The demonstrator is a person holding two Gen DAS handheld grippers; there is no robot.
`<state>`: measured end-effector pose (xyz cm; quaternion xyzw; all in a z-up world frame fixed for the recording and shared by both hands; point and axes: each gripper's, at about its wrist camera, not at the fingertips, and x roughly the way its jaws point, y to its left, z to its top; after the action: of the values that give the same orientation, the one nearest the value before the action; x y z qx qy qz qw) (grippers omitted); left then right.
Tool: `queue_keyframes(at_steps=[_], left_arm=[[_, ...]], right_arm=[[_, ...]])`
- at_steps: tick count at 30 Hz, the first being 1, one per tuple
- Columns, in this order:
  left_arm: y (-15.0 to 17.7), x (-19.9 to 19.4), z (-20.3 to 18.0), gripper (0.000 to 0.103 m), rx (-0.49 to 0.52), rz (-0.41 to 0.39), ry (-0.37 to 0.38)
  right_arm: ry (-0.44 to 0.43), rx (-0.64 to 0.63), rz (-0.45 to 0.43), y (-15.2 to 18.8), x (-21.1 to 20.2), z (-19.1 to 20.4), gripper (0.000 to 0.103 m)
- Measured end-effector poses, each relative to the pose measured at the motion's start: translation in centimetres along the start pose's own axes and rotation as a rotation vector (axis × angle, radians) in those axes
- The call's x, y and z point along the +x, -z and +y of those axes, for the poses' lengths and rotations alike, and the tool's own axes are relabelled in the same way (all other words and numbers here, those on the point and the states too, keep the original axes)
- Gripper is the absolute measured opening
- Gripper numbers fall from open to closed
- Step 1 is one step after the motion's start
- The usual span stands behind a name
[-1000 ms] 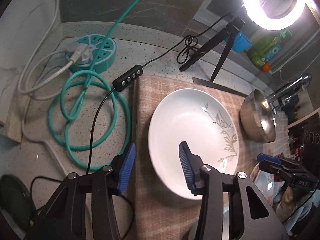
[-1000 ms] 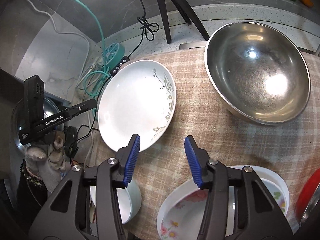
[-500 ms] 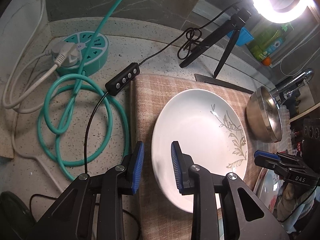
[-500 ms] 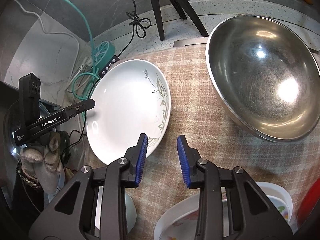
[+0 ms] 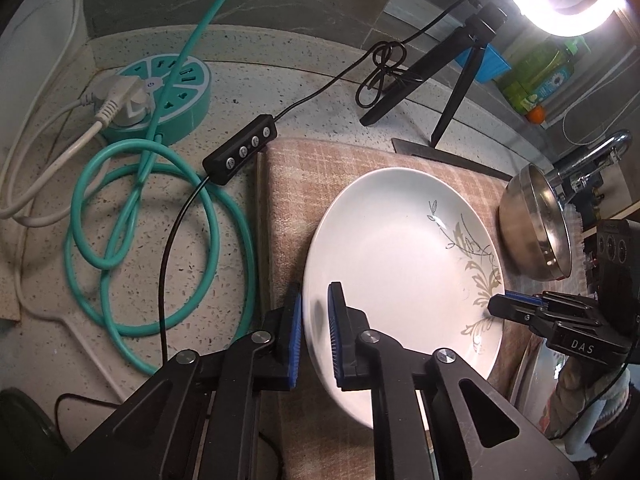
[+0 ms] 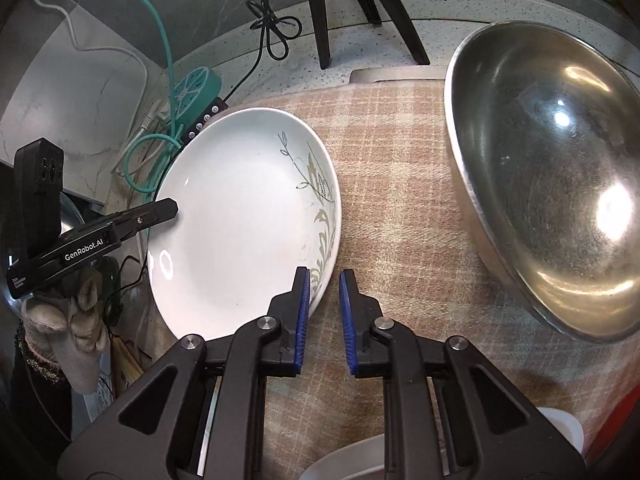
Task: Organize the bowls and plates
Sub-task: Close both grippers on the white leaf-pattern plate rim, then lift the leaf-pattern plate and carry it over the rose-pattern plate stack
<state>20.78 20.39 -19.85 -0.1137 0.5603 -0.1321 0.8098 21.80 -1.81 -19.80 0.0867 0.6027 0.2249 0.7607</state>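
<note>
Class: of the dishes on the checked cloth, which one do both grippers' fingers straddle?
The white plate with the leaf pattern: its rim sits between both grippers' fingers. The steel bowl stands apart, untouched.

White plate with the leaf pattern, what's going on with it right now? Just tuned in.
Both hand-held grippers are at the white plate, which lies on the checked cloth. The left gripper straddles its left rim, one finger inside the plate and one outside. The right gripper straddles the opposite rim by the leaf pattern. Both sets of jaws are narrowed, but a firm clamp cannot be confirmed. The steel bowl sits untouched beside it.
</note>
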Motion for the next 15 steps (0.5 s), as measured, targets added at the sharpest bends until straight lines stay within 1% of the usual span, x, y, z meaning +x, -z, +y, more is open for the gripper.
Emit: queue_keyframes(at_steps=[3,4,7,12,15], left_arm=[[-0.05,0.05,-0.13,0.01,0.009,0.0,-0.011],[-0.08,0.05,-0.14,0.01,0.009,0.001,-0.013],[-0.13,0.0,-0.2,0.01,0.001,0.0,-0.018],[-0.12,-0.12,-0.07,0.01,-0.034,-0.008,-0.009],[0.03,-0.17,-0.36,0.01,-0.025,-0.014,-0.025]], right_arm=[[0.007,-0.01,0.011,-0.19,0.26,0.19,0.014],[0.004,-0.015,0.018,-0.23,0.42,0.36,0.011],[0.026,-0.029,0.02,-0.22,0.45,0.74,0.011],[0.024,-0.026,0.023,-0.06,0.22,0.62,0.011],[0.033,-0.033,0.015,0.05,-0.08,0.75,0.011]])
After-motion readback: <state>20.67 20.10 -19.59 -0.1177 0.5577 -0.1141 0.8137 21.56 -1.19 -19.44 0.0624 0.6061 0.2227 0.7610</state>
